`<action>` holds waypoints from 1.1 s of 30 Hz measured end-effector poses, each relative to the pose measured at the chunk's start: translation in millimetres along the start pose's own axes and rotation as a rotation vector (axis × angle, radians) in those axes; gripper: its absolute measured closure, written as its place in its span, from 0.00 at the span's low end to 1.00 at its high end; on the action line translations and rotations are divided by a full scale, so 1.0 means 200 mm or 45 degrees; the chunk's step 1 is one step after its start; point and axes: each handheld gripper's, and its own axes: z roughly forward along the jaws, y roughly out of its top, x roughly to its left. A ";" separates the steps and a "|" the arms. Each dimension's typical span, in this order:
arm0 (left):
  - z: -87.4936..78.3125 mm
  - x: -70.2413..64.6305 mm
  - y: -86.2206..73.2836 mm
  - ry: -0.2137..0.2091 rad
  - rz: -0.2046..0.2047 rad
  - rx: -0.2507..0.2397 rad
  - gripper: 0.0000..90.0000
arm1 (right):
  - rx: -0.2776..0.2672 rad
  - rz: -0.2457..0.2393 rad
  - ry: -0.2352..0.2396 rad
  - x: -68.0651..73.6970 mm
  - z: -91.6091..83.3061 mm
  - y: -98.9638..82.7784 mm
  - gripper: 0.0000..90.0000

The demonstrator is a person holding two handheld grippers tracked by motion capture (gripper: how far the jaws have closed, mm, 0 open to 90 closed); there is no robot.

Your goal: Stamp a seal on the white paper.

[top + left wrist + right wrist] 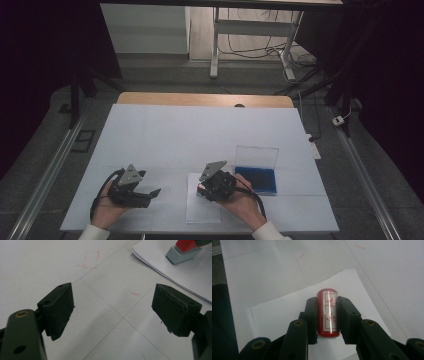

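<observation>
This place looks like a lab or a recording room, not a home. The wooden table [150, 98] carries a wide white sheet marked with thin grid lines [165, 135], and some small red pen marks [90, 258] are on it. Long metal rails [47, 175] run on the grey floor at both sides of the table. Behind it stands a white metal frame of another desk [216, 45], with many loose black cables [260, 50] under it, and a white power strip [340, 120] lies on the floor. The sides of the room are dark.
</observation>
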 end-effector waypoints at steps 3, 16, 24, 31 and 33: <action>0.00 0.00 0.00 0.000 0.003 0.001 0.20 | 0.010 -0.009 -0.008 0.00 0.01 0.00 0.78; 0.00 0.00 0.00 0.001 0.007 0.004 0.20 | 0.001 -0.006 -0.006 0.00 0.01 -0.01 0.78; 0.01 0.00 0.00 0.001 0.014 0.011 0.20 | 0.002 0.012 0.003 -0.01 0.02 -0.01 0.78; 0.01 0.00 0.00 0.001 0.012 0.009 0.20 | 0.021 0.022 0.014 -0.02 0.02 -0.01 0.79; 0.01 0.00 0.00 0.001 0.012 0.009 0.20 | 0.037 0.030 0.010 -0.01 0.03 0.00 0.79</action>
